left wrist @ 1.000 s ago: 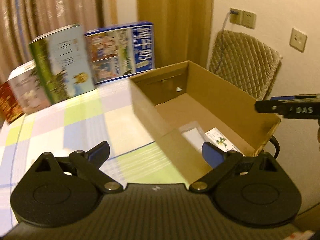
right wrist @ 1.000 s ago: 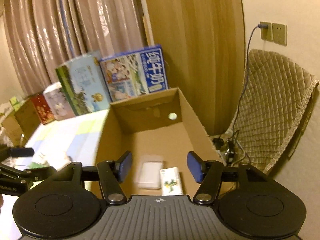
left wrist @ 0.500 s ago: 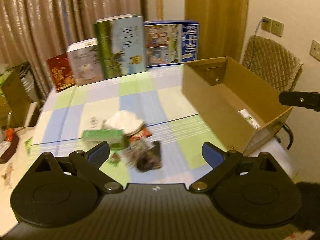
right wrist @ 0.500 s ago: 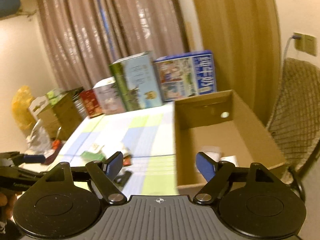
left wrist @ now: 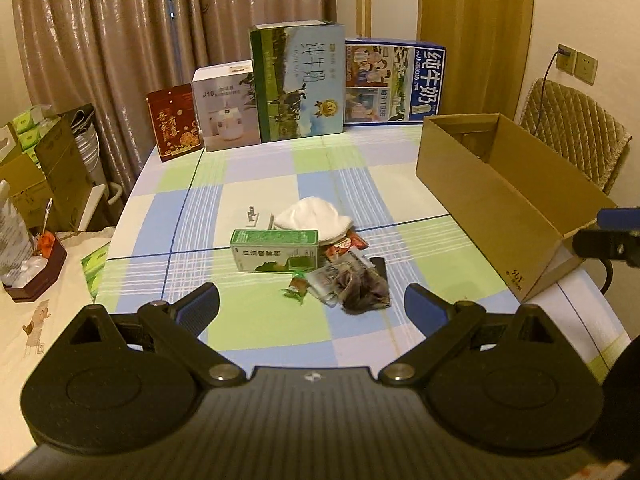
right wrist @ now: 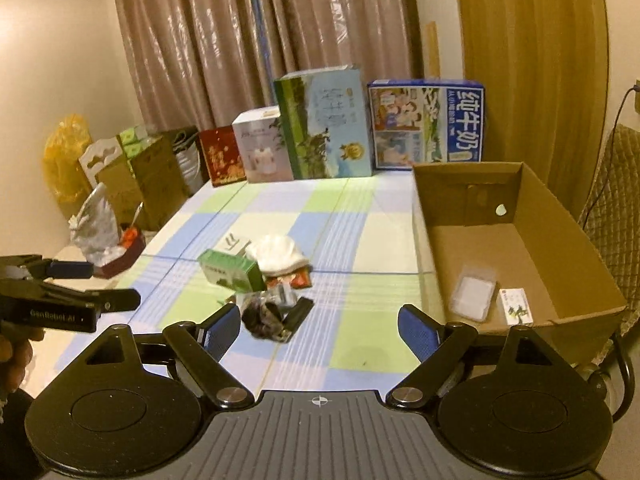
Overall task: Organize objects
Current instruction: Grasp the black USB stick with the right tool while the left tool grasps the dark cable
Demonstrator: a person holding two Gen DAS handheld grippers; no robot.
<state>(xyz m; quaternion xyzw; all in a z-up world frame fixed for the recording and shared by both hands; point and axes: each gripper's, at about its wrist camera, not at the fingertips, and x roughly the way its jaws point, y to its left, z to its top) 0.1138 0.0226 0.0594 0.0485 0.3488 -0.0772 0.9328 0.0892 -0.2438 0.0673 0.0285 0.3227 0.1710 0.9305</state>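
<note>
Nearest to us, our left claw [left wrist: 312, 304] hangs wide over the checked table [left wrist: 360, 344] with nothing between its blue pads. Our right claw [right wrist: 319, 327] is opening, also with nothing between its pads, only bare cloth below.

Just beyond both claws sits the heap of loose things near the middle of the table: a dark crinkled packet [left wrist: 366, 290] at the front, touching a black flat item [right wrist: 298, 314] and some small wrappers. Behind them lies a green carton [left wrist: 275, 250] on its long side, with a white folded cloth [left wrist: 314, 218] just beside it and a small white plug [left wrist: 256, 218] to the cloth's left.

On the right edge of the table stands the open cardboard box [right wrist: 560, 216]. Inside it we see 2 things on the floor near the front wall: a clear plastic case [right wrist: 472, 292] and a small white card box [right wrist: 516, 306], just beside each other.

Farthest off, 4 printed cartons [left wrist: 298, 84] stand upright in a row along the table's back edge, with curtains [left wrist: 160, 20] behind them.
</note>
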